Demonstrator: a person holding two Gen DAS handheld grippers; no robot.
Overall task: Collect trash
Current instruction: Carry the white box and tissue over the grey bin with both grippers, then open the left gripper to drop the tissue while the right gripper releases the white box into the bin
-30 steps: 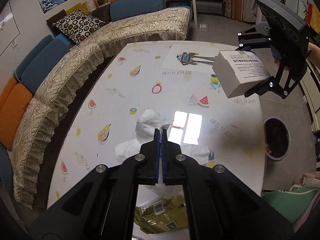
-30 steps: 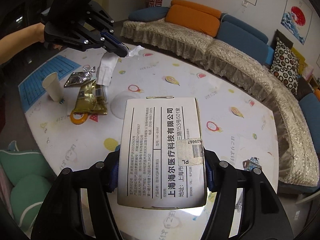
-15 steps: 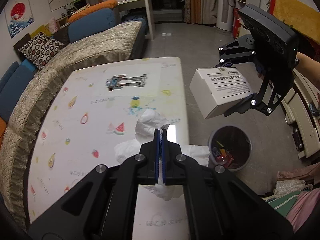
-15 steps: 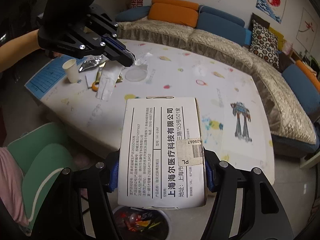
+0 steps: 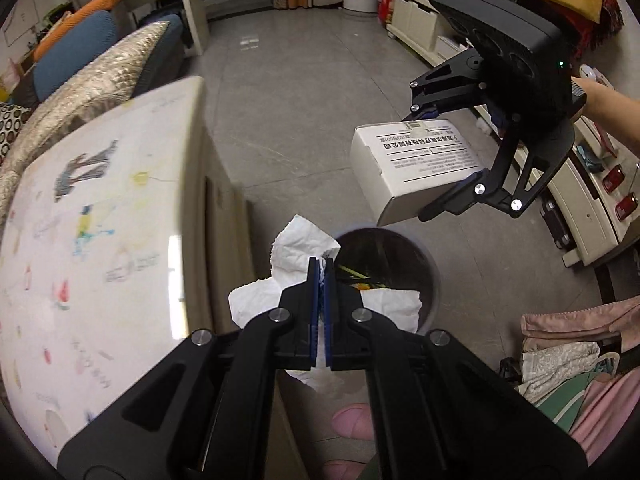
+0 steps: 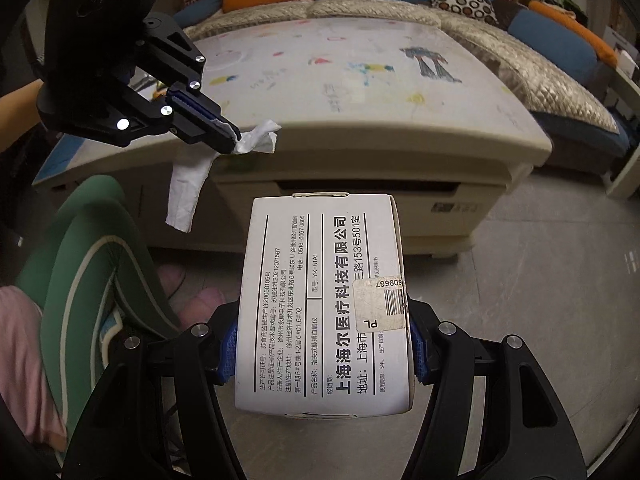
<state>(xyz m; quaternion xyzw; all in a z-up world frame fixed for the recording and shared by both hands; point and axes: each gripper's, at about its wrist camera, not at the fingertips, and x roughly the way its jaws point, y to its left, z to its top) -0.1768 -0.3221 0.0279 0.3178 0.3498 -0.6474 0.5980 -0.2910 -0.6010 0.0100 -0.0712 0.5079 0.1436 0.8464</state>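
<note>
White crumpled tissue (image 5: 298, 252) is pinched in the left gripper (image 5: 321, 264), pads pressed together on it, hanging right over the open trash bin (image 5: 434, 280) at lower centre, presumably staged to drop. Right gripper (image 6: 322, 344), spread box-wide, clamps the white cardboard box (image 6: 324, 304) by its sides; in the left view it sits upper right, just past the bin rim, beside the desk (image 5: 100, 220).

Open mouth of the waste bin (image 5: 434, 280) lies beneath the paper tissue (image 5: 296, 256), partly covered by it. The table (image 5: 100, 220) edges the bin's left side; the white carton (image 5: 416, 172) hangs beyond the far rim. Bare floor (image 5: 304, 120) lies further off.
</note>
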